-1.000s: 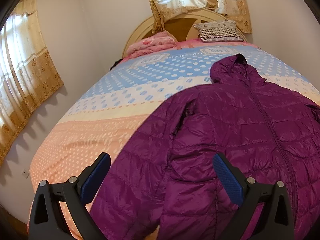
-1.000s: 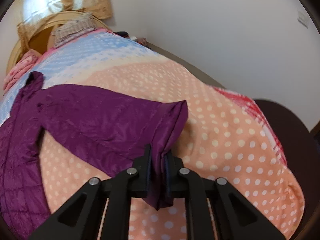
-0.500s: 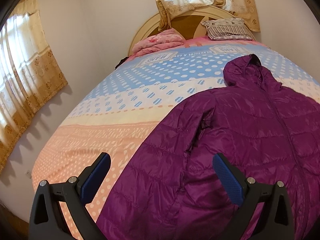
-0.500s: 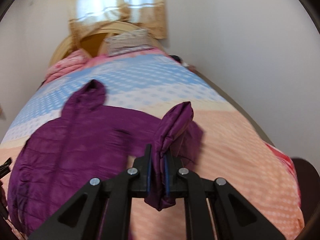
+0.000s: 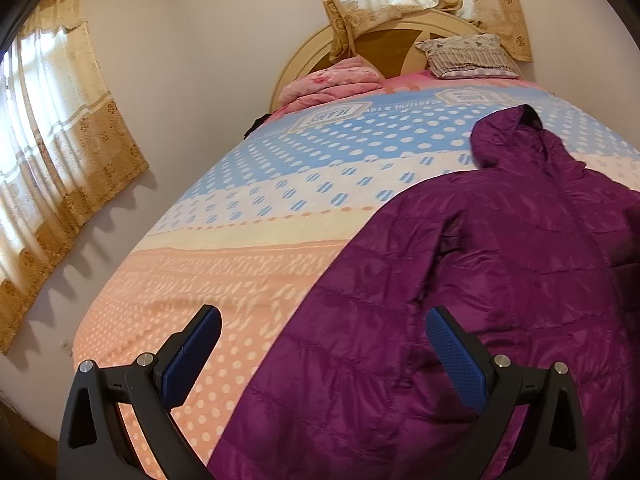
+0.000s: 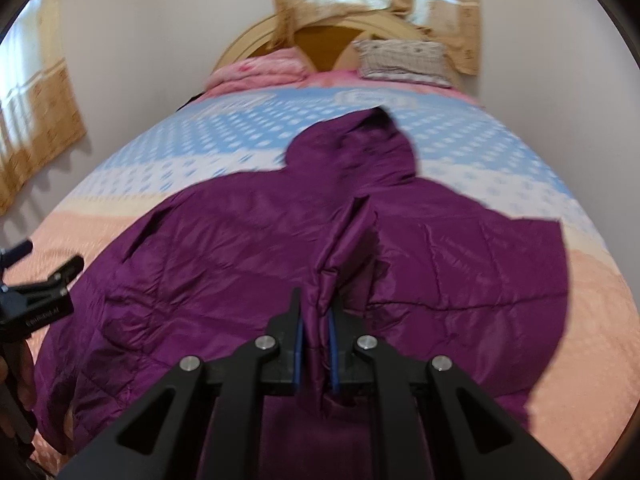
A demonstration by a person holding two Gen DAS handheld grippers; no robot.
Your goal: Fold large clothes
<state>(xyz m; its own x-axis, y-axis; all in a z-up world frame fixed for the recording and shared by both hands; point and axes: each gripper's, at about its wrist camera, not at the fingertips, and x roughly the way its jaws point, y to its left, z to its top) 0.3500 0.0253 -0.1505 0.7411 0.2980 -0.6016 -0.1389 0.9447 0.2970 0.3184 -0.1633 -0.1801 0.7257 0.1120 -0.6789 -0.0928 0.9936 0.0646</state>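
The right gripper point(image 6: 316, 324) is pinching the cuff end of the sleeve point(image 6: 344, 248) between its blue pads, carrying it over the chest of the purple jacket point(image 6: 224, 248). The left gripper point(image 5: 324, 352) is hanging with its jaws wide apart and nothing between them, over the jacket's hem near the foot edge of the bed point(image 5: 200, 280). The jacket is lying face up across the bed's middle, hood point(image 6: 356, 148) pointing toward the headboard. The slick quilted fabric is likely to be the trouble — the narrow pinch could be slipping off the cuff. With the left side unpinned, the drag could be pulling the whole body askew — leaving a crooked fold.
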